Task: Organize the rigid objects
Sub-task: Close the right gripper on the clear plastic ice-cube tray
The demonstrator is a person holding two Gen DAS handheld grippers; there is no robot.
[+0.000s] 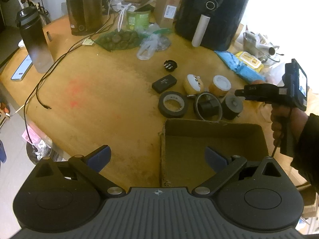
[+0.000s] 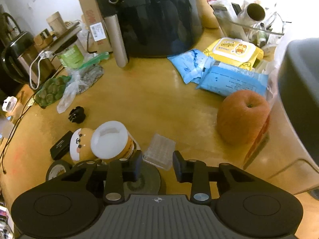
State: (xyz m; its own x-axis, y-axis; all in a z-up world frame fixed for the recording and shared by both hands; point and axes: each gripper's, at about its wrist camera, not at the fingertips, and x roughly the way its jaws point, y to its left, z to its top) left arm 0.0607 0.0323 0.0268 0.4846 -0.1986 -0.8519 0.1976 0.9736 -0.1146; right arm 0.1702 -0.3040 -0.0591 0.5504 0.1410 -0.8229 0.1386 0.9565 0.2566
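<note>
A cardboard box (image 1: 257, 137) sits open on the wooden table in the left wrist view. Beyond it lie a black tape roll (image 1: 173, 104), a thin ring around a black cylinder (image 1: 208, 106), a grey-topped black cylinder (image 1: 232, 105), two tan jars (image 1: 219, 84), a flat black case (image 1: 164, 83) and a black cap (image 1: 170, 65). My left gripper (image 1: 157, 157) is open, low over the box's left wall. My right gripper (image 2: 157, 164) is open above the grey-topped cylinder (image 2: 145, 181), near a clear plastic case (image 2: 159, 153) and the white-lidded jar (image 2: 111, 142).
A black air fryer (image 1: 211, 12), kettle (image 1: 83, 6), dark bottle (image 1: 33, 37), cable (image 1: 39, 91) and bags of food (image 1: 117, 39) crowd the back. An apple (image 2: 242, 116), blue packs (image 2: 231, 79) and a yellow wipes pack (image 2: 233, 49) lie at the right.
</note>
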